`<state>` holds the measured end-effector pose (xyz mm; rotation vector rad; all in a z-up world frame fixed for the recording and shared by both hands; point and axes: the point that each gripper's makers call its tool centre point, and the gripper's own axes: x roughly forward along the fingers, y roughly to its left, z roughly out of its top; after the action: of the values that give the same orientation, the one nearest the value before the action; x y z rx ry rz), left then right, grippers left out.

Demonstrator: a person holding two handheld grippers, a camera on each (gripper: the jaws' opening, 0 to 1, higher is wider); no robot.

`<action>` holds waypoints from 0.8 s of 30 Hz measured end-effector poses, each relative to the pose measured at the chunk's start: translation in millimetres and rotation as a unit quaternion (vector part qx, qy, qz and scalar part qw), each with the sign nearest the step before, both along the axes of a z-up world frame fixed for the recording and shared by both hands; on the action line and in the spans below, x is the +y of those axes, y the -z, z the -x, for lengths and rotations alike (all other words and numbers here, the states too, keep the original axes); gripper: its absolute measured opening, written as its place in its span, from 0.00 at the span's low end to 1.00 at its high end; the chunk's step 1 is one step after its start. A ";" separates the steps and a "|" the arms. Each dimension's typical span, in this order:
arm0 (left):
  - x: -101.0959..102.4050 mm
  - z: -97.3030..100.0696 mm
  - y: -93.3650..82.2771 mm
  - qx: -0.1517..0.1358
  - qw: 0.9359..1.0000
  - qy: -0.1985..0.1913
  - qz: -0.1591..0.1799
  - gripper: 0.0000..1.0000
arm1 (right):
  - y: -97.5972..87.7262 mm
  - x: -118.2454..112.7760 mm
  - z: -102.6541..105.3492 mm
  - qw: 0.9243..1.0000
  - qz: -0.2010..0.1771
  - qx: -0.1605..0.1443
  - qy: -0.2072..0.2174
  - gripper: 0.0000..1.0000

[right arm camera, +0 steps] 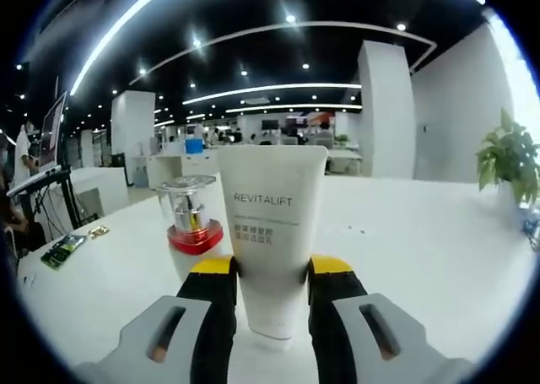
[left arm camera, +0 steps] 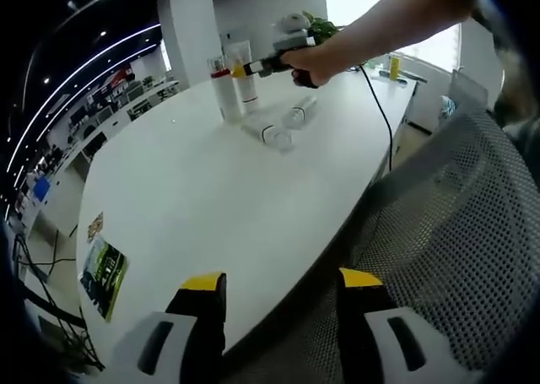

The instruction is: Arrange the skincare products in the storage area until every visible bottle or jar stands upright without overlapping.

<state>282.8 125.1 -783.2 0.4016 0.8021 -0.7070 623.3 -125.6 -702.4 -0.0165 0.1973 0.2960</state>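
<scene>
White worktop in the left gripper view: left tool gapes wide and empty at the near edge, far from the bottles, with the right tool at the standing white tube and two clear bottles lying flat just beside. Right gripper view: right tool clamps the white tube dead ahead, long axis upright, red-collared bottle just left.

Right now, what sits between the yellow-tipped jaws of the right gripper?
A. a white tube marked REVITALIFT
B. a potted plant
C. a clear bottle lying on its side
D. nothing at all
A: in the right gripper view the right gripper has its jaws against both sides of the upright white tube lettered REVITALIFT.
</scene>
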 end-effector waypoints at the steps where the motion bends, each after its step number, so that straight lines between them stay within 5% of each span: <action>1: 0.0 -0.5 -0.5 -0.003 1.000 0.001 -0.001 0.52 | -0.2 0.0 -0.7 1.000 -0.001 0.004 -0.003 0.31; 8: 1.3 -1.8 -1.1 -0.006 1.000 0.002 -0.005 0.52 | 1.3 0.8 -1.6 0.999 0.002 0.030 -0.017 0.33; 14: 3.5 -1.0 -0.2 -0.009 1.000 0.008 -0.018 0.49 | 26.4 3.9 5.8 0.996 0.026 0.083 -0.038 0.35; 24: 6.0 -0.6 0.8 -0.007 1.000 0.008 -0.024 0.48 | 29.8 0.7 0.2 0.994 0.031 0.090 -0.048 0.30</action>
<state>283.4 131.0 -784.0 0.4561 0.8052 -0.6994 623.0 -124.8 -732.2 -0.0613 0.3865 0.3867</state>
